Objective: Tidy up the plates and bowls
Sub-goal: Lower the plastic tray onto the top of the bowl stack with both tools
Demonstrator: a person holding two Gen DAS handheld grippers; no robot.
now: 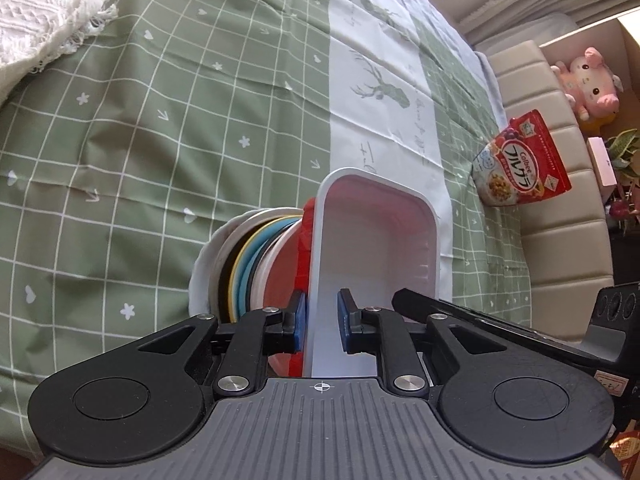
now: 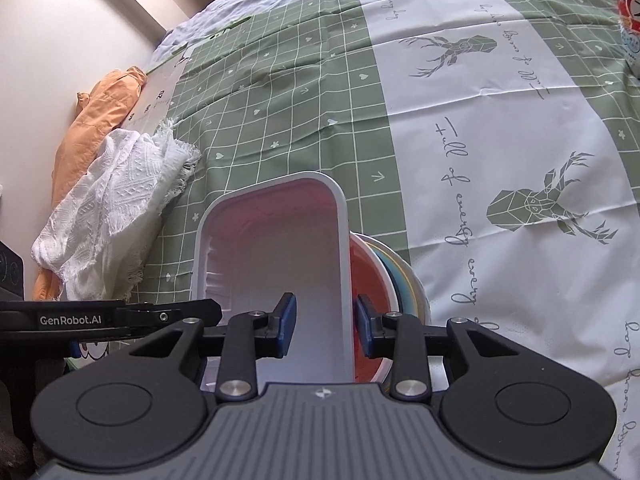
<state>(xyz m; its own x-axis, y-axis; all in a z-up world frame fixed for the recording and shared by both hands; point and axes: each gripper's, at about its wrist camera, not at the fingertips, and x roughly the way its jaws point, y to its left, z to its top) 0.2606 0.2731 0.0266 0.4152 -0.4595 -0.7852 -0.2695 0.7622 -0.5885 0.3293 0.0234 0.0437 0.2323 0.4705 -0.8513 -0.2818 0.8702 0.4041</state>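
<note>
A white rectangular container [image 1: 380, 248] [image 2: 272, 248] sits on top of a stack of round plates and bowls [image 1: 240, 264] [image 2: 404, 280]. The topmost piece of that stack is a red bowl [image 1: 280, 276] [image 2: 366, 276]. My left gripper [image 1: 322, 322] is shut on the container's left wall, one blue pad inside and one outside. My right gripper [image 2: 326, 322] grips the opposite wall the same way, its outer pad over the red bowl. Whether the stack rests on the tablecloth [image 1: 160, 120] or hangs above it, I cannot tell.
A white knitted cloth [image 2: 112, 208] [image 1: 36, 12] and an orange cloth [image 2: 96, 120] lie at the table's left, by the wall. A red cereal bag [image 1: 520, 156] stands at the right edge, with a beige cushioned seat [image 1: 560, 200] and a pink plush pig [image 1: 592, 84] beyond.
</note>
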